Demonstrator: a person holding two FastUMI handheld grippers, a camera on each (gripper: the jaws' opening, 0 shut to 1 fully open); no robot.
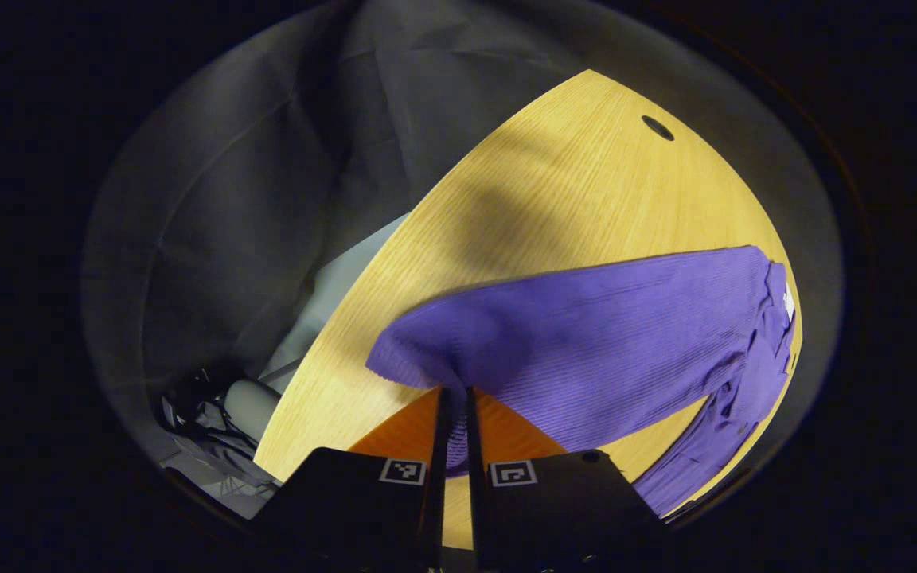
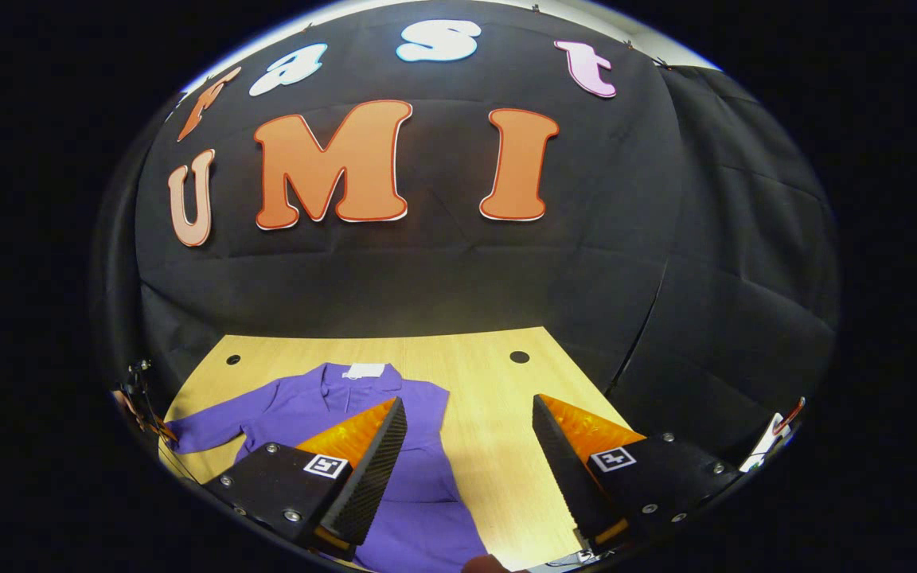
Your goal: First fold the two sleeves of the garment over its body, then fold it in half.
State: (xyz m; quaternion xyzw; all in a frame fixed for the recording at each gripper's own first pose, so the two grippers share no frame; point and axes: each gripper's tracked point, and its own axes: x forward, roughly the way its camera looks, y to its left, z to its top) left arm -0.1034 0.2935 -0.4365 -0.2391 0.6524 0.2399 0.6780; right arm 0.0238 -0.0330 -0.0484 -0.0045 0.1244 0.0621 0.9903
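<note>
The purple garment (image 1: 586,342) lies on the wooden worktop (image 1: 570,175). In the left gripper view one of its sleeves (image 1: 458,350) is lifted off the wood, its ribbed cuff end drawn up into the narrow gap between the two fingers of the left hand-held gripper (image 1: 455,414). Those fingers stand almost together with the purple cloth pinched between them. The rest of the garment stretches away to the right of that view, where it bunches in folds near the worktop's edge, with a small white tag showing there. A dark round hole (image 1: 657,127) sits in the wood well apart from the garment, towards the far corner.

In the right gripper view the garment (image 2: 419,446) lies flat with its collar and a white label (image 2: 364,370) towards the far side of the worktop (image 2: 490,422), and one sleeve (image 2: 220,426) reaches out to the left. The right hand-held gripper (image 2: 466,434) hovers with its fingers spread wide and nothing between them; its left finger overlaps the garment's body in the picture, the right one bare wood. Two round holes show near the far edge. Black cloth hangs behind the worktop
</note>
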